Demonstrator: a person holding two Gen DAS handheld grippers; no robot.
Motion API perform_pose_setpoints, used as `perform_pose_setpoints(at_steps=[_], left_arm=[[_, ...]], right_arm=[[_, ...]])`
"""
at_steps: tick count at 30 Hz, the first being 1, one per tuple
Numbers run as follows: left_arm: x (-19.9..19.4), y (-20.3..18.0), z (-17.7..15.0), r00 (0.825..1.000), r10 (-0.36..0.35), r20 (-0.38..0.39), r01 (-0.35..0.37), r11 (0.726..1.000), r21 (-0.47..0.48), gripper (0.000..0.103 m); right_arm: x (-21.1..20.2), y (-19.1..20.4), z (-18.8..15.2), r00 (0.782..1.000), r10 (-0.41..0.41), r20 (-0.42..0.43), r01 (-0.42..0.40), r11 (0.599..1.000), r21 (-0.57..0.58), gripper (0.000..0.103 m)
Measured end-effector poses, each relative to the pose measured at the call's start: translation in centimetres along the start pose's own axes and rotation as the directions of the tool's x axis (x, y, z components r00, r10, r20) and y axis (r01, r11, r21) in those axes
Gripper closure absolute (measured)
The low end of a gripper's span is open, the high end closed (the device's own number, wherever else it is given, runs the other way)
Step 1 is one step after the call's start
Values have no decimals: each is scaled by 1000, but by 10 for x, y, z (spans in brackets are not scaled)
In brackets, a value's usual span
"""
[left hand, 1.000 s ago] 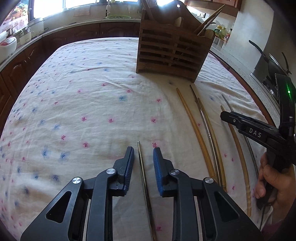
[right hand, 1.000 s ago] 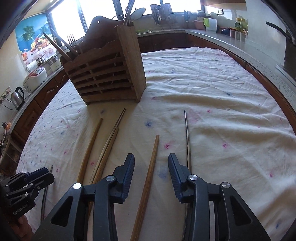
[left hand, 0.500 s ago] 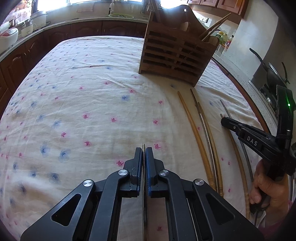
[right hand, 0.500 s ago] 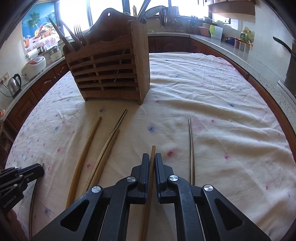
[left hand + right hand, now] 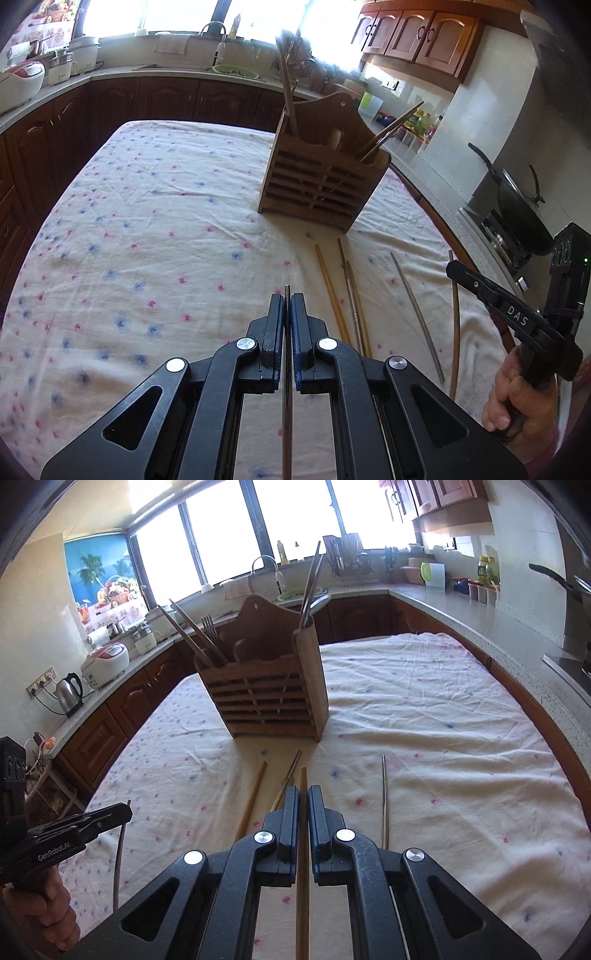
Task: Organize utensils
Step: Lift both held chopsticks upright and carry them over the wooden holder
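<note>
My left gripper (image 5: 287, 300) is shut on a thin metal chopstick (image 5: 287, 387) and holds it above the flowered tablecloth (image 5: 147, 229). My right gripper (image 5: 303, 793) is shut on a wooden chopstick (image 5: 303, 878), also lifted off the cloth. The wooden slatted utensil holder (image 5: 325, 188) stands upright ahead, with chopsticks and forks in it; it also shows in the right wrist view (image 5: 266, 698). Loose chopsticks lie between the grippers: a wooden one (image 5: 332, 295), a close pair (image 5: 354, 306) and a metal one (image 5: 417, 314).
The right gripper shows in the left wrist view (image 5: 509, 314), the left gripper in the right wrist view (image 5: 66, 834). A kitchen counter (image 5: 480, 605) with jars, a kettle (image 5: 68, 694), rice cookers and a sink runs around the table. A wok (image 5: 517, 206) sits at the right.
Both grippers went from open to shut, each closing on a chopstick. Both have since risen and tilted up, lifting the chopsticks off the cloth.
</note>
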State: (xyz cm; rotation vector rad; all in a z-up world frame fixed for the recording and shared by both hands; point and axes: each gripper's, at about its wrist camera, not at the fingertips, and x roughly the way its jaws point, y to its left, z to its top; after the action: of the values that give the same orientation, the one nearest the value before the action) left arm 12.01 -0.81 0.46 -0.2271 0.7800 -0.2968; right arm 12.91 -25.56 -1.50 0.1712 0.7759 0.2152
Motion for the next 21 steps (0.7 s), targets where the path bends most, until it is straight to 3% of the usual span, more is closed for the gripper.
perform_pose_setpoints(at_steps=[10,21], left_arm=[[-58,-4,22,989,-64,131,64,998,4,100],[-89,-8,43,969,-86,230,82,996,29,100]], right_arm=[[-64,16,25,985,72,154,-71,997,-15,98],[-101,18,49,957,89,275,-86,996,-26,98]])
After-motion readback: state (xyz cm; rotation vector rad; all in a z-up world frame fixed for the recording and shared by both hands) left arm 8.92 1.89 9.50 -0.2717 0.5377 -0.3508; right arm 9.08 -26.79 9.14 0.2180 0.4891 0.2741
